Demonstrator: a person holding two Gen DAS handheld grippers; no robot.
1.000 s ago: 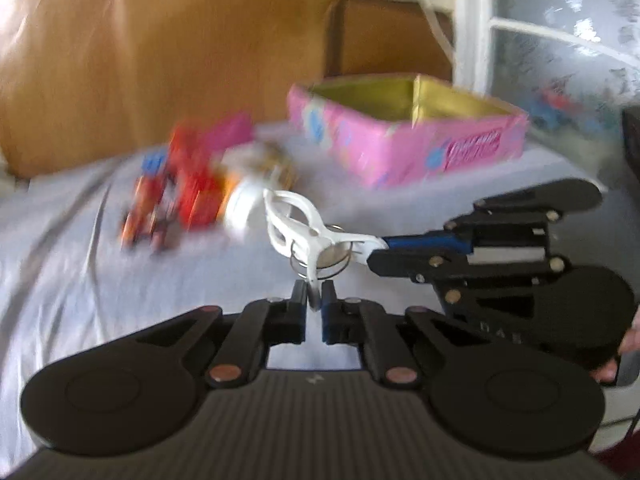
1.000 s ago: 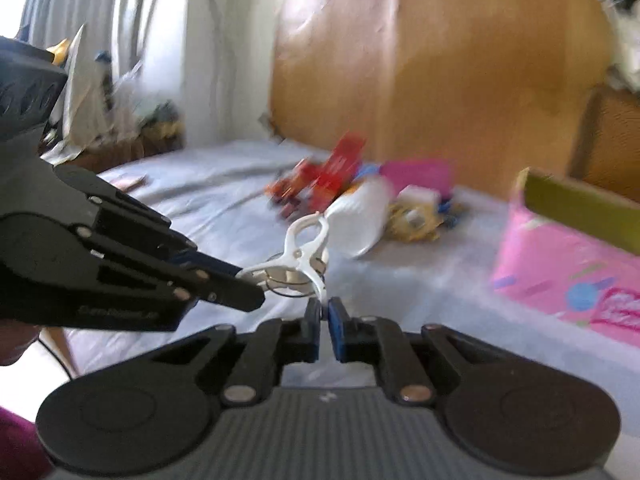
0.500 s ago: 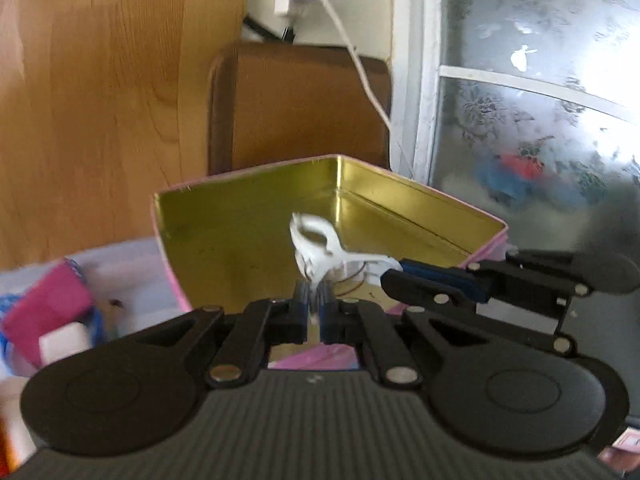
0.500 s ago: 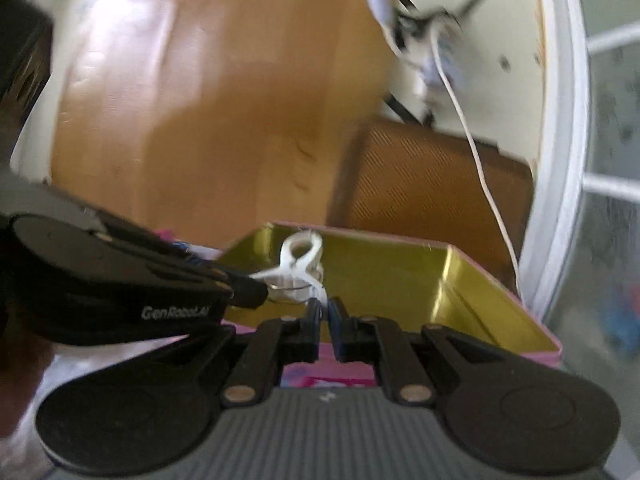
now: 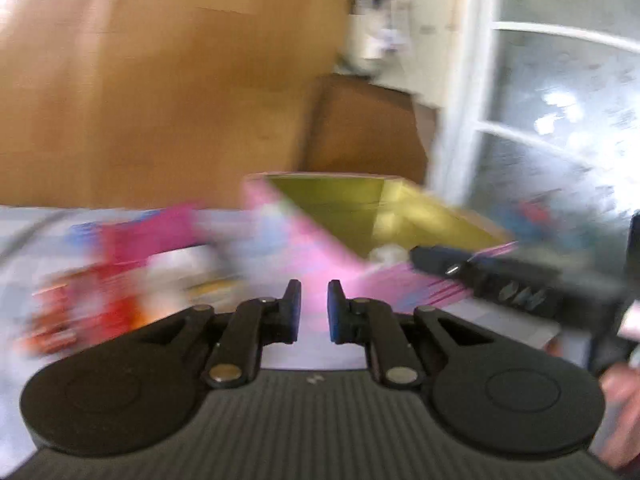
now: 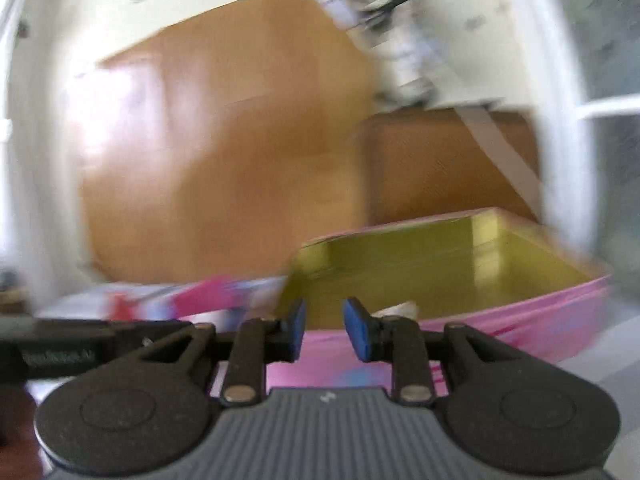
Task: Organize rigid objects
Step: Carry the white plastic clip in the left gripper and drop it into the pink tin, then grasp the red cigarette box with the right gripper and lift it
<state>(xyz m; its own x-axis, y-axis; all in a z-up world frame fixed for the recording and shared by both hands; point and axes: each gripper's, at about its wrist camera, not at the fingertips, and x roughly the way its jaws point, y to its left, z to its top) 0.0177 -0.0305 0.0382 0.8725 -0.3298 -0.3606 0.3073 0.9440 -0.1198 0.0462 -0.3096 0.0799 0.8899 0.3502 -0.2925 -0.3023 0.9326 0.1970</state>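
Note:
Both views are motion-blurred. The pink tin box [image 5: 320,256] with a gold inside stands on the bed; it also shows in the right wrist view [image 6: 520,320]. A white clip [image 5: 384,255] lies inside it near the front wall, and shows as a white shape in the right wrist view [image 6: 400,309]. My left gripper [image 5: 313,312] is open and empty, just short of the box's front corner. My right gripper [image 6: 323,328] is open and empty, at the box's front wall. The right gripper's fingers [image 5: 448,258] reach in from the right in the left wrist view.
A blurred pile of red, pink and white objects [image 5: 120,280] lies on the grey bedsheet left of the box. A wooden headboard [image 5: 160,100] and a brown cabinet [image 5: 360,128] stand behind. A frosted window [image 5: 560,120] is at the right.
Both grippers held the white clip over the box half a second ago. Both have opened, the clip now lies in the box, and both grippers have drawn back.

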